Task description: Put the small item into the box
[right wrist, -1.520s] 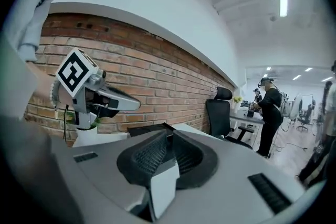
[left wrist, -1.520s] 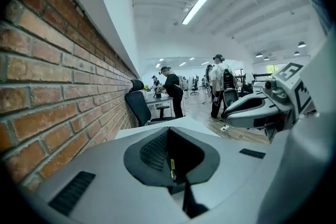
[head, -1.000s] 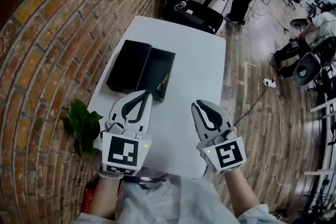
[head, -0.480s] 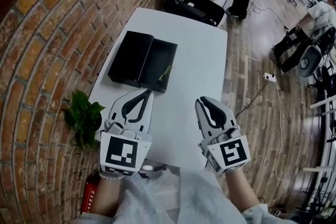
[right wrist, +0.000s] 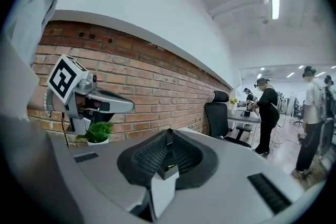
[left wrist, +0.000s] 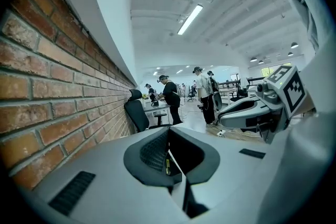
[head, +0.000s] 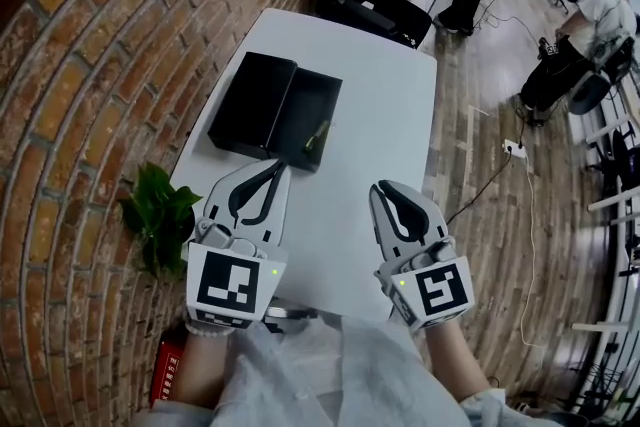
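A black box (head: 322, 102) lies open on the white table (head: 385, 125), its lid (head: 250, 103) flat beside it on the left. A small yellow-green item (head: 317, 135) rests inside the box near its front wall. My left gripper (head: 281, 167) is shut and empty, with its tips just short of the box's near edge. My right gripper (head: 383, 187) is also shut and empty, to the right of the box over bare table. In the left gripper view the item (left wrist: 167, 166) shows just past the closed tips (left wrist: 168, 131). The right gripper view shows the box (right wrist: 164, 173) beyond its closed tips (right wrist: 168, 132).
A brick wall (head: 110, 35) runs along the table's left side, with a potted plant (head: 158, 215) at the near left corner. A black office chair (head: 385, 10) stands at the far end. People stand and sit beyond it. A power strip (head: 513, 150) lies on the floor at right.
Both grippers stay shut and hold nearly the same place at the near edge of the table. The head view has shifted a little, so the box sits slightly higher.
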